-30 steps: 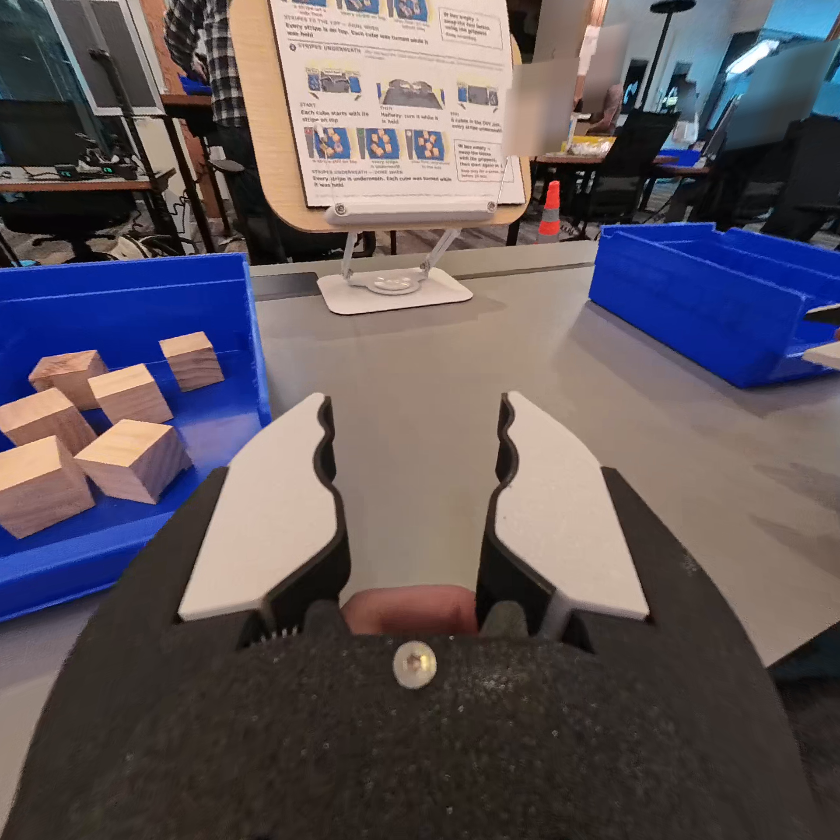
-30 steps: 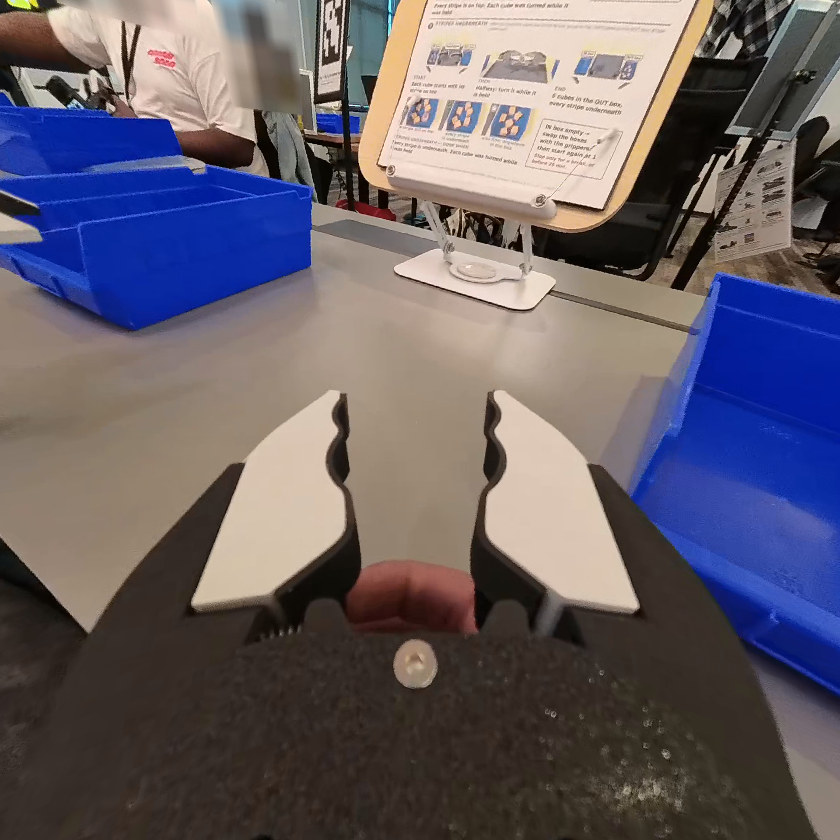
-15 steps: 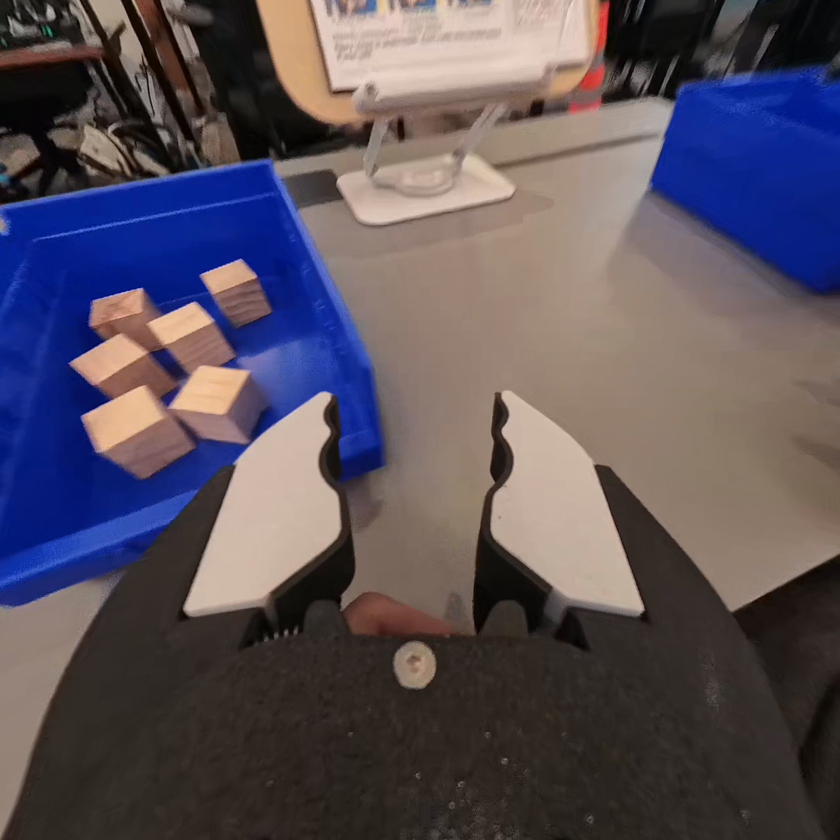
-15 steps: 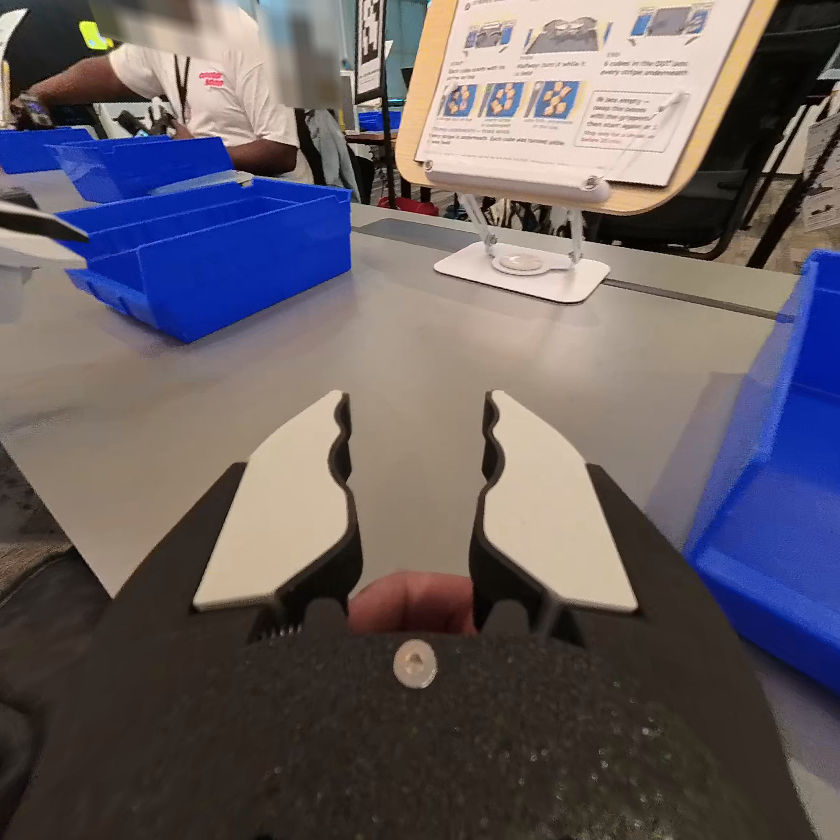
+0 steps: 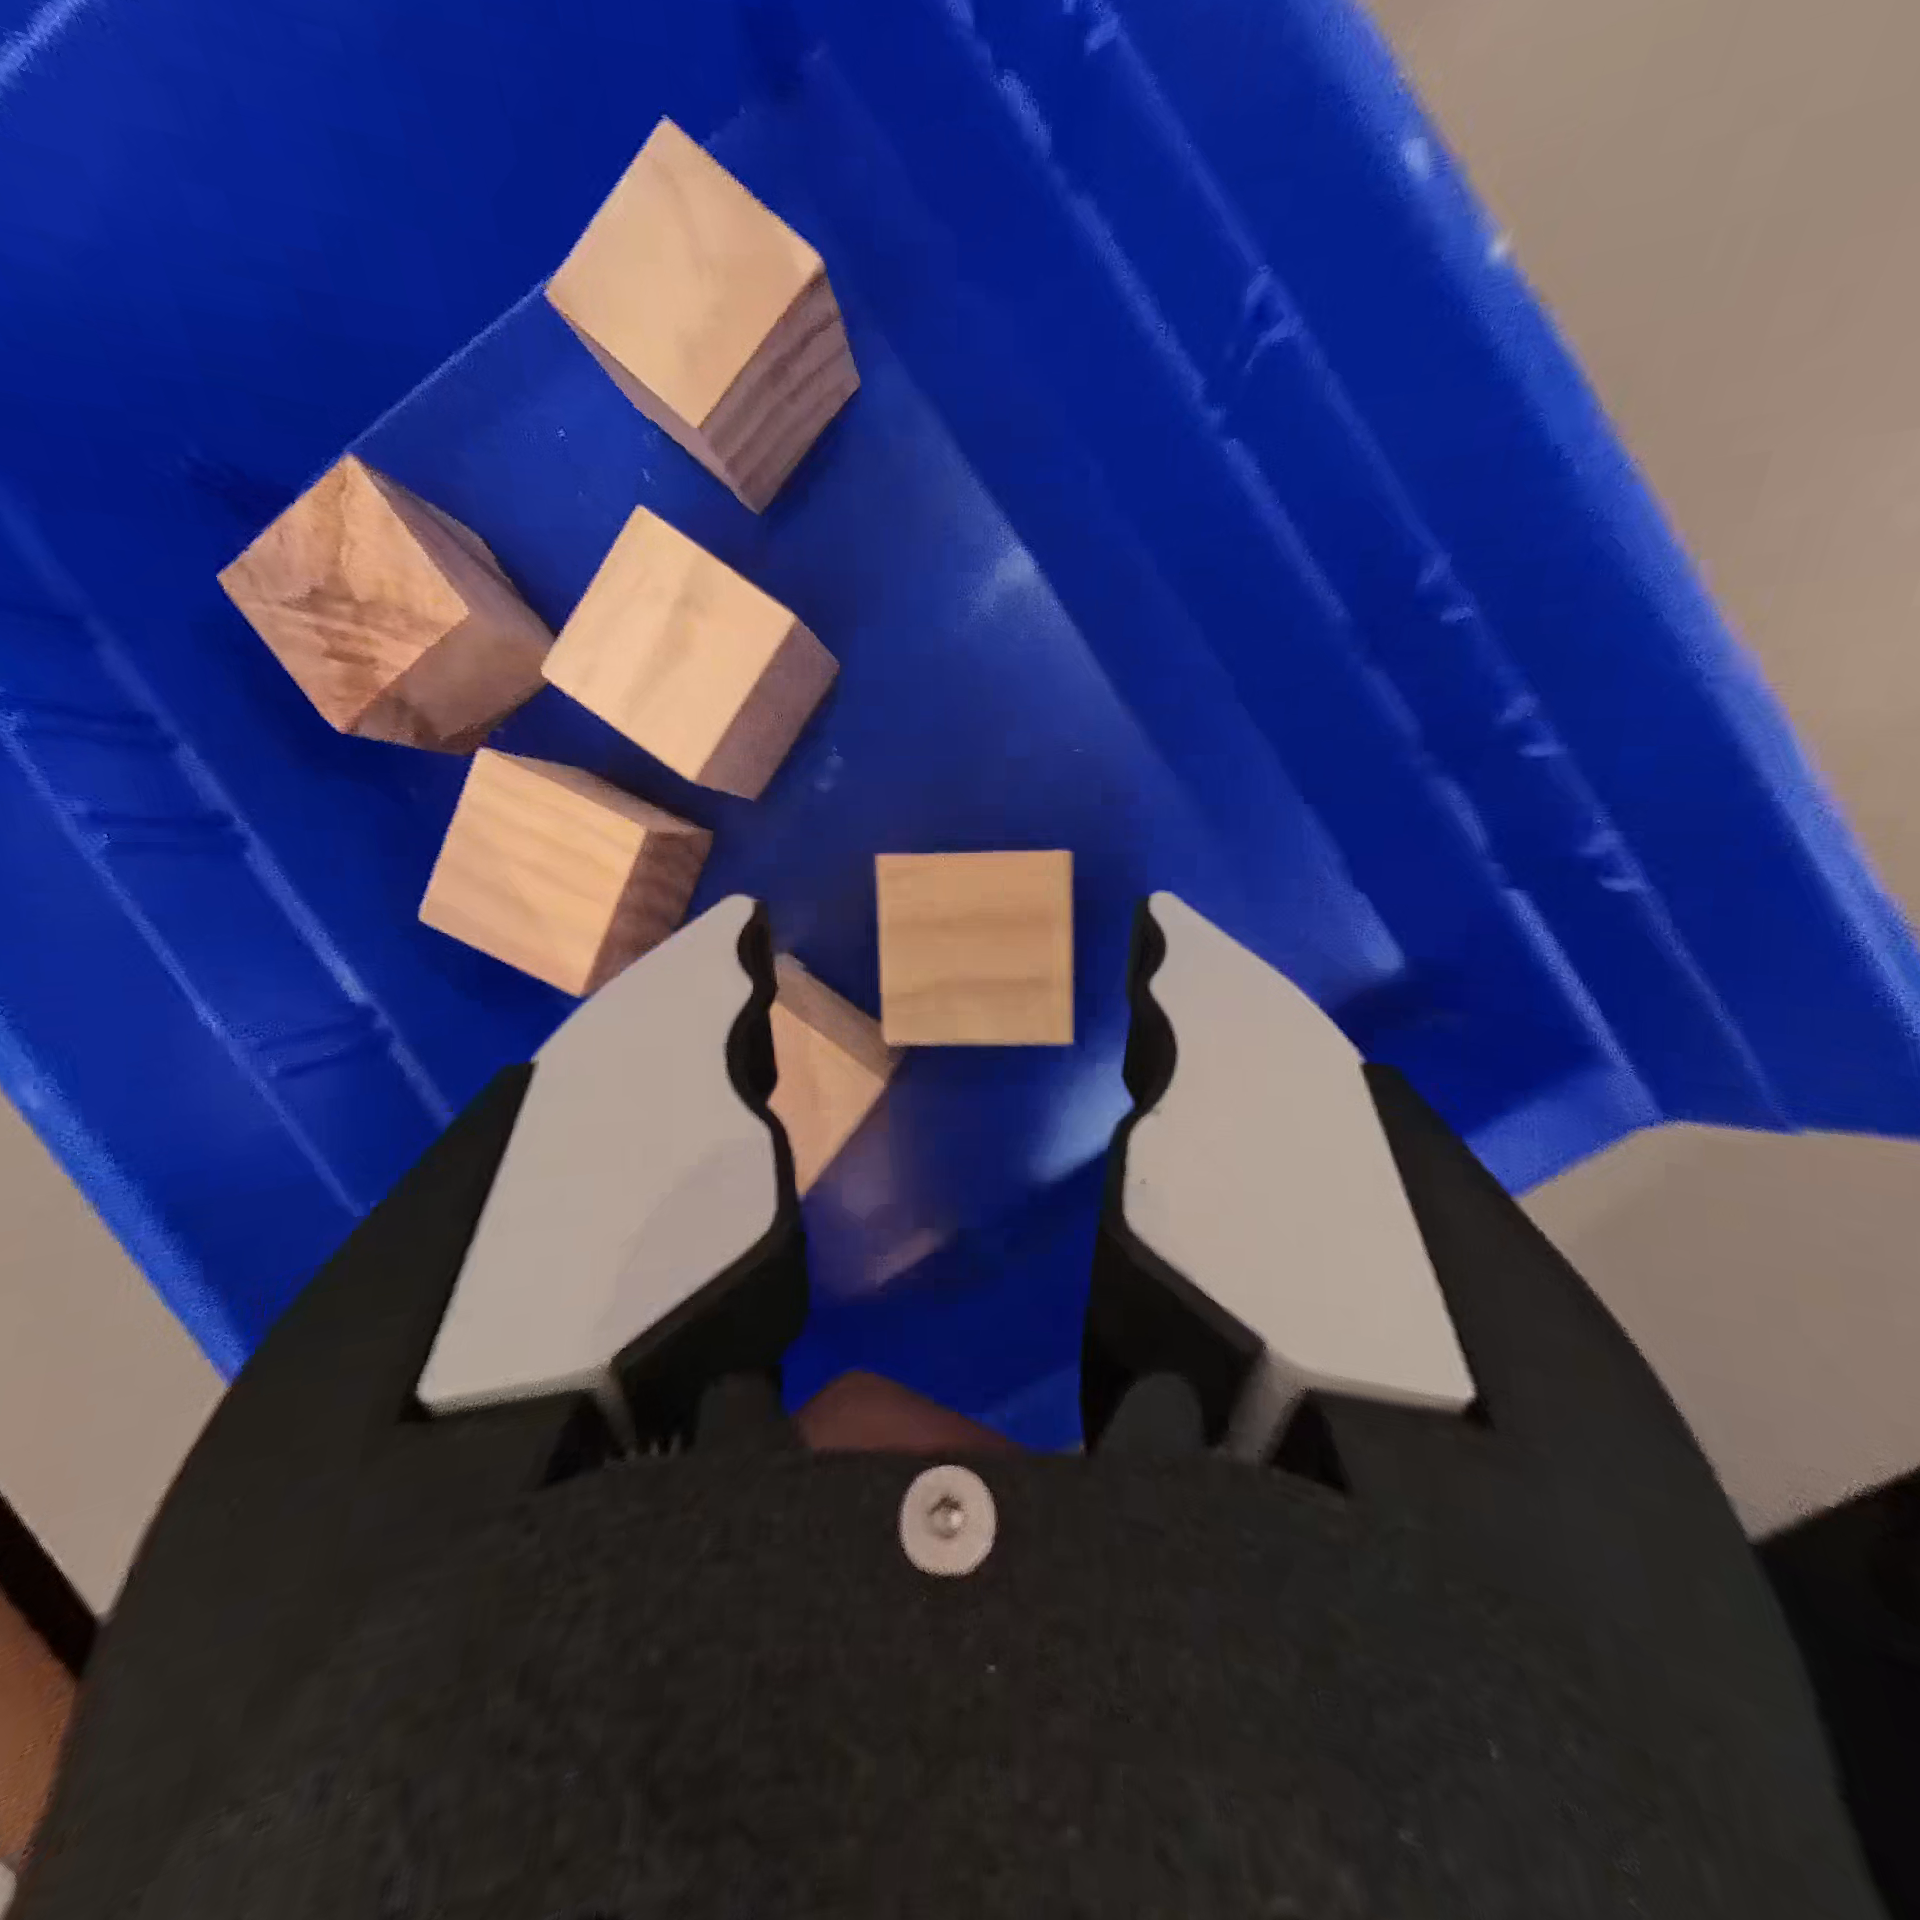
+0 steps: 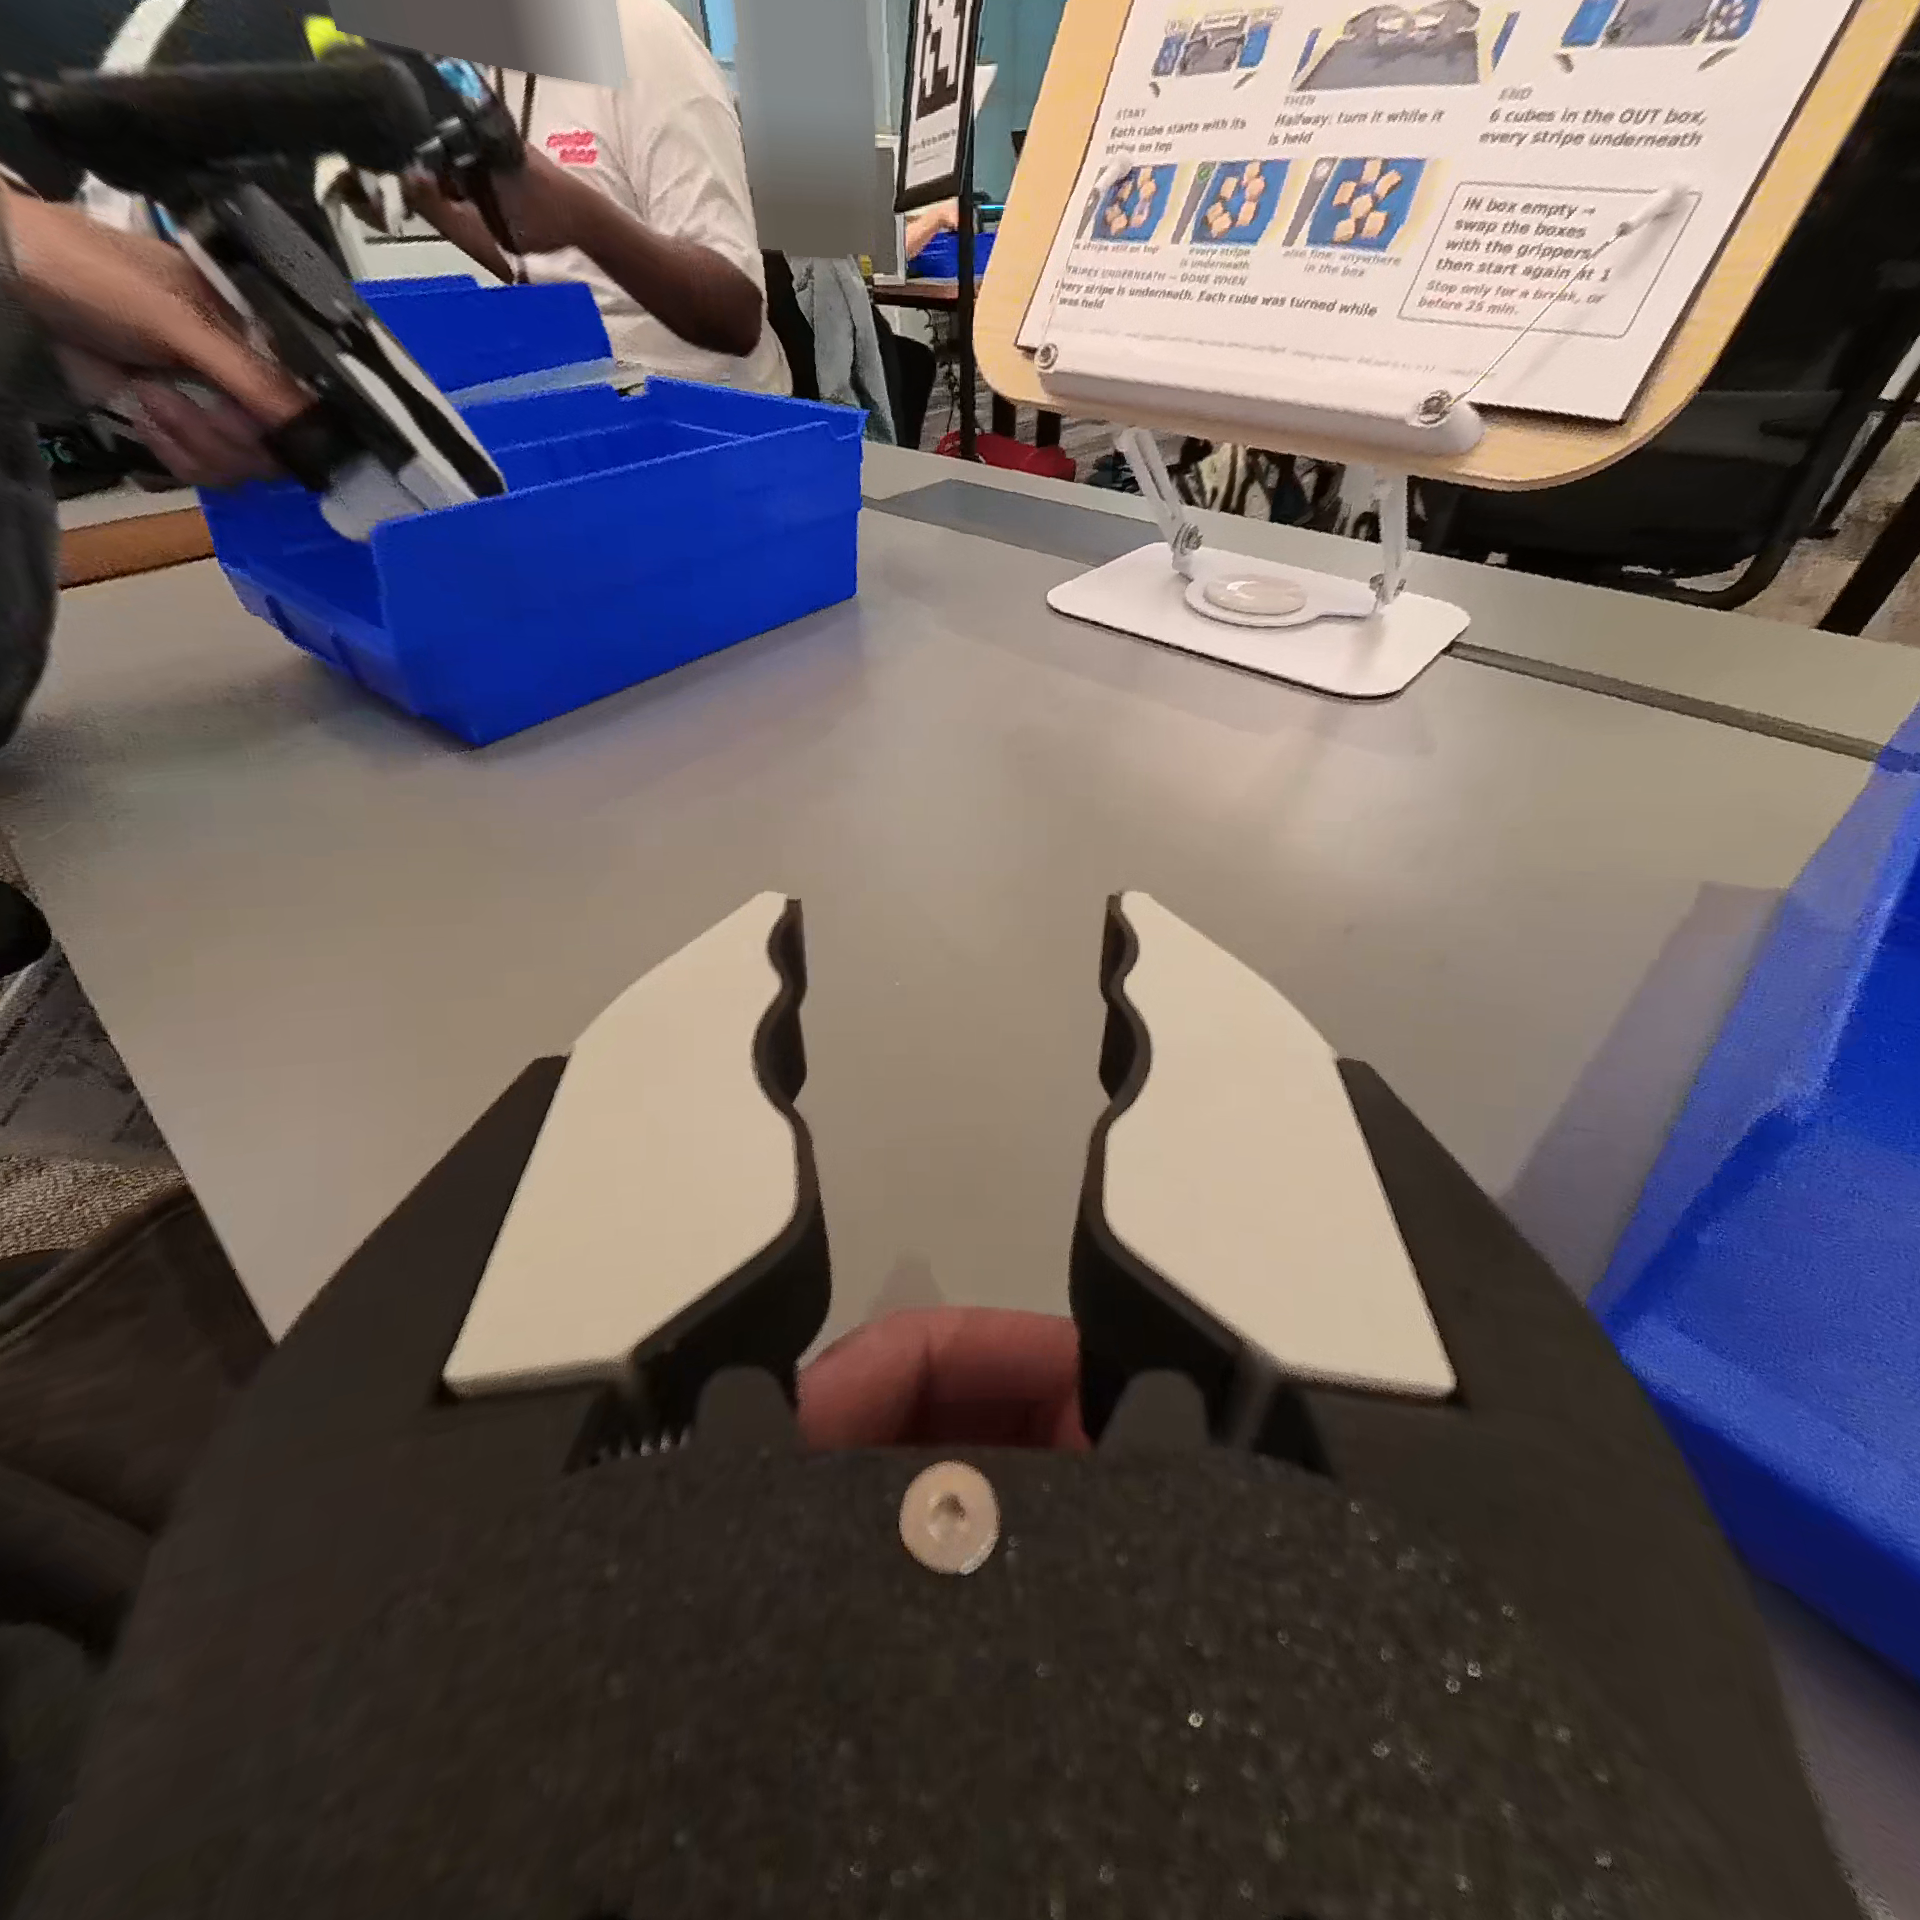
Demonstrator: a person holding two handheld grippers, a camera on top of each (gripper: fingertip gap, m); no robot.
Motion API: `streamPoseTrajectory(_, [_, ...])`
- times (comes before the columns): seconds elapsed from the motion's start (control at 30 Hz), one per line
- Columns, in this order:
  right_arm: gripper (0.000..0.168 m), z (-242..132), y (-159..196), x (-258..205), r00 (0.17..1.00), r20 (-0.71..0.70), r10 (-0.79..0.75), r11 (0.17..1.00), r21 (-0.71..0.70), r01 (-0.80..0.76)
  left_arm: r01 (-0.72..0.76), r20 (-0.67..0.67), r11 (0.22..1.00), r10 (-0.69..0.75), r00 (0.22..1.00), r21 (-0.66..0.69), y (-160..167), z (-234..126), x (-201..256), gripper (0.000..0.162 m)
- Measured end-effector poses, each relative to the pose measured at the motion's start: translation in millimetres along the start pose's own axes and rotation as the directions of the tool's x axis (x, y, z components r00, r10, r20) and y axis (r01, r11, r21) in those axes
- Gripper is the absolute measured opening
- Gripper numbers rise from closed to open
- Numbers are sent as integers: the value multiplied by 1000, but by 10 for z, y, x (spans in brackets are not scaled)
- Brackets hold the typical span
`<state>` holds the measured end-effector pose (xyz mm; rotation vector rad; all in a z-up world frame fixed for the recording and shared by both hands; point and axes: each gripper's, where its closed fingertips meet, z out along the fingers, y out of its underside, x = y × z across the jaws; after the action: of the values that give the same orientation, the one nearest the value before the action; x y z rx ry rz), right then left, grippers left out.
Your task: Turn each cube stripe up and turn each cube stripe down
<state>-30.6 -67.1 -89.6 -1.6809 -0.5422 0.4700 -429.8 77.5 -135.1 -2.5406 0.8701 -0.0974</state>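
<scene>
The left gripper (image 5: 951, 914) hangs over a blue bin (image 5: 1299, 436), jaws spread wide and holding nothing. One wooden cube (image 5: 975, 948) lies between its fingertips, apart from both; a second cube (image 5: 821, 1070) sits just inside the left finger, partly hidden. Four more cubes (image 5: 686, 649) lie beyond the tips. No stripe shows, though blur may hide one. The right gripper (image 6: 951, 914) hovers over the grey table (image 6: 935, 790), jaws wide and empty, another blue bin (image 6: 1766, 1195) to their right.
</scene>
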Motion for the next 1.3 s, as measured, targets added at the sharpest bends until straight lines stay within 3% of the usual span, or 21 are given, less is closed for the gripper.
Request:
streamPoseTrajectory(0.2, [54, -29, 63, 9, 1000, 6, 24, 1000, -20, -24, -67, -35, 993, 64, 997, -95, 170, 316, 77, 51])
streamPoseTrajectory(0.43, [54, 0, 96, -51, 1000, 22, 20, 999, -42, -19, -64, 3, 992, 65, 998, -109, 192, 259, 56, 44])
streamPoseTrajectory(0.6, [53, 12, 84, -39, 999, 24, 31, 999, -42, -30, -12, -26, 999, 13, 1000, 50, -40, -80, 22, 44])
streamPoseTrajectory(0.73, [52, 85, 12, -42, 981, 106, 163, 986, -51, -158, 89, -180, 952, -36, 983, 292, -467, -479, 214, 44])
streamPoseTrajectory(0.93, [51, 354, -344, -201, 808, 360, 466, 883, -138, -448, 239, -527, 783, 130, 840, 574, -1182, -972, 1177, 44])
streamPoseTrajectory(1.1, [58, 769, -708, -358, 569, 540, 620, 767, -265, -584, 438, -734, 701, 179, 655, 563, -1623, -1085, 1881, 44])
streamPoseTrajectory(1.2, [65, 998, -805, -455, 534, 588, 607, 767, -258, -588, 528, -812, 673, 192, 551, 518, -1765, -1085, 2184, 44])
streamPoseTrajectory(1.3, [67, 1082, -815, -557, 528, 612, 589, 773, -236, -588, 506, -823, 709, 186, 537, 490, -1771, -928, 2432, 44])
